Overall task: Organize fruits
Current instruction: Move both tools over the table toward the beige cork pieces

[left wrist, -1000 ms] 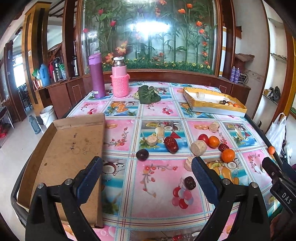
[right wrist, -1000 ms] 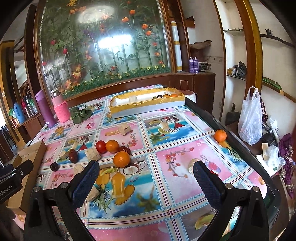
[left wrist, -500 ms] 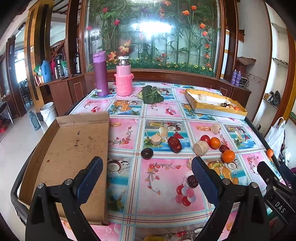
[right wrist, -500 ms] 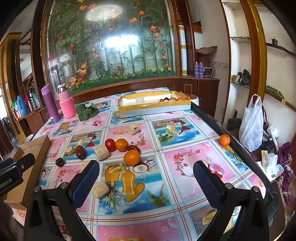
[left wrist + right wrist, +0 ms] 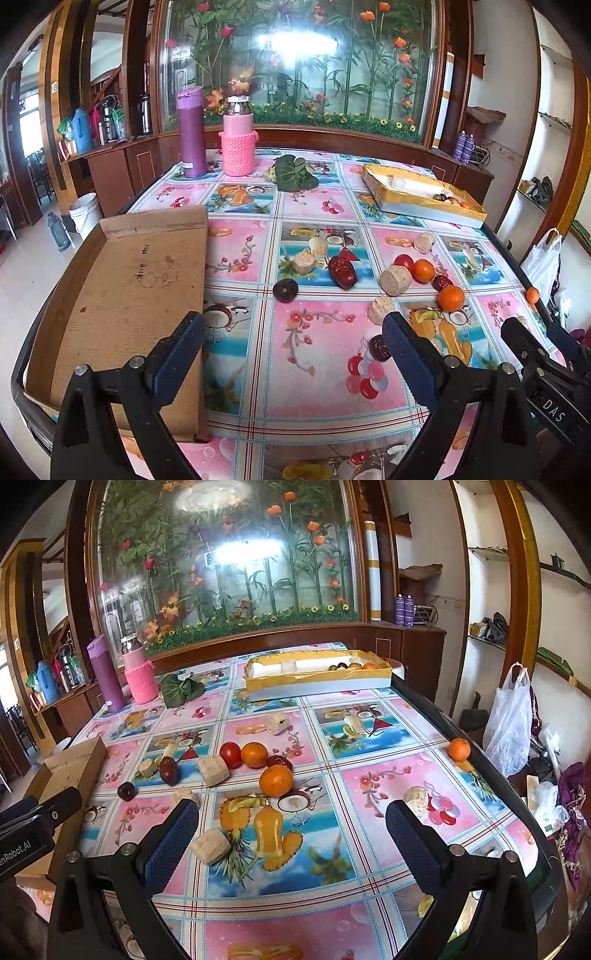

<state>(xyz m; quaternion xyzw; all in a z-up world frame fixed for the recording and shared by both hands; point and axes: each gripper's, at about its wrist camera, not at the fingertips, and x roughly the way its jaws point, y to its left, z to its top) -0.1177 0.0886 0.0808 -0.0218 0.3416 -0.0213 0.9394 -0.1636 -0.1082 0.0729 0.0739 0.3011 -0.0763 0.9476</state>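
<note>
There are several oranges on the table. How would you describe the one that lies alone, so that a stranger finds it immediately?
Start at the yellow-rimmed box at the far end of the table, then follow the table's dark right edge toward the near side. There, apart from the fruit cluster in the middle, lies the lone orange. Unlike the other oranges, it has no fruit beside it.

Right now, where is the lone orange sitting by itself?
The lone orange sits at the table's right edge in the right wrist view, near the white plastic bag, apart from the central fruit cluster.
</note>
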